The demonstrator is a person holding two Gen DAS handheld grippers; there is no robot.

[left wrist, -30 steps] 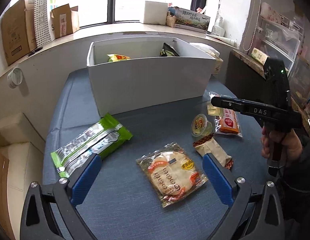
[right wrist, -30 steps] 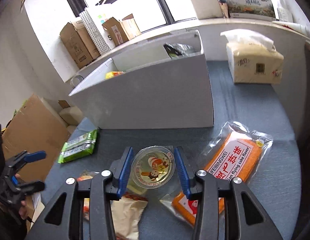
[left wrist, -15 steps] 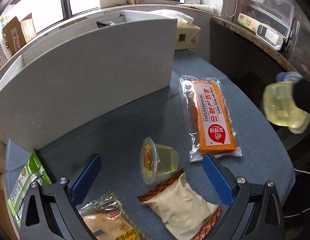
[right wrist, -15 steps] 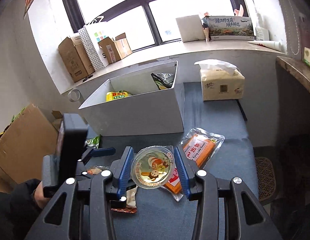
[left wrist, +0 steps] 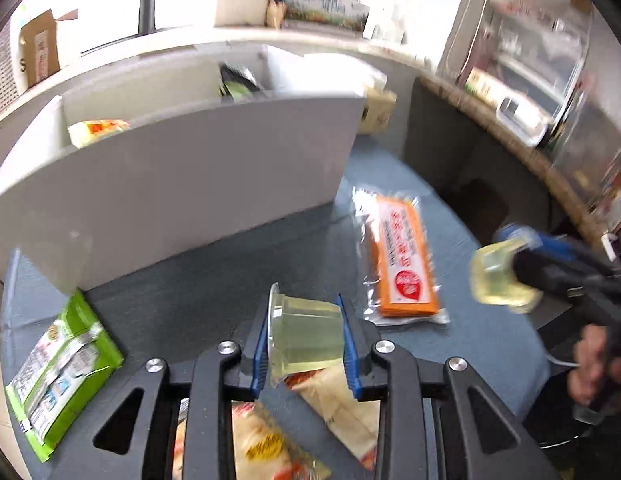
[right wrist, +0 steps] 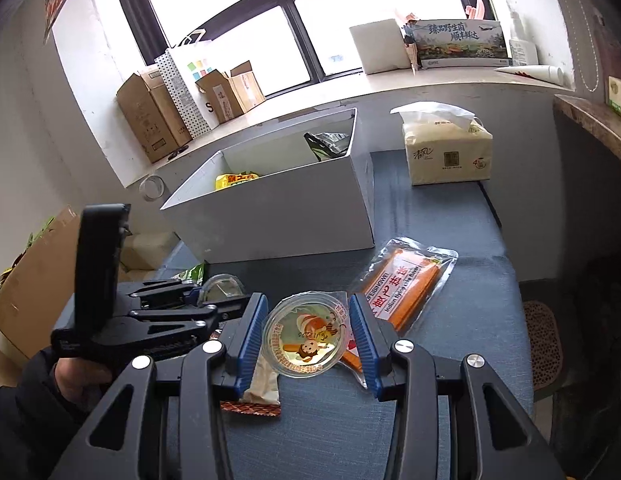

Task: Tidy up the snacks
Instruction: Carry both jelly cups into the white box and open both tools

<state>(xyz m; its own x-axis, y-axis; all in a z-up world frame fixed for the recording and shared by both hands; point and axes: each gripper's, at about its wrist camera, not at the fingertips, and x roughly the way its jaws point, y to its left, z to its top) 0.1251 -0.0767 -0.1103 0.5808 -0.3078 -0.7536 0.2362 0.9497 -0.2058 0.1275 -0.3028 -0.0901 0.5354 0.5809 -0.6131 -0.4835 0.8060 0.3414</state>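
My left gripper [left wrist: 304,342] is shut on a clear jelly cup [left wrist: 306,336], held on its side just above the blue table. My right gripper [right wrist: 306,336] is shut on a second jelly cup [right wrist: 304,336] with a cartoon lid, held above the table; it shows at the right in the left wrist view [left wrist: 500,276]. The white box [left wrist: 170,184] stands behind, with a yellow packet [left wrist: 96,130] and a dark packet [right wrist: 324,142] inside. An orange cake pack [left wrist: 404,266], a green pack [left wrist: 60,364], a beige snack pack [left wrist: 342,404] and a round bread pack [left wrist: 266,444] lie on the table.
A tissue pack [right wrist: 446,150] stands at the table's far right. Cardboard boxes [right wrist: 150,116] and a dotted bag [right wrist: 188,84] sit on the window sill. A dark shelf edge [left wrist: 522,152] runs along the right. The table edge drops off at the right [right wrist: 510,264].
My left gripper has moved forward and closed on the jelly cup that lay between its open fingers. My right gripper has kept its cup and stayed raised.
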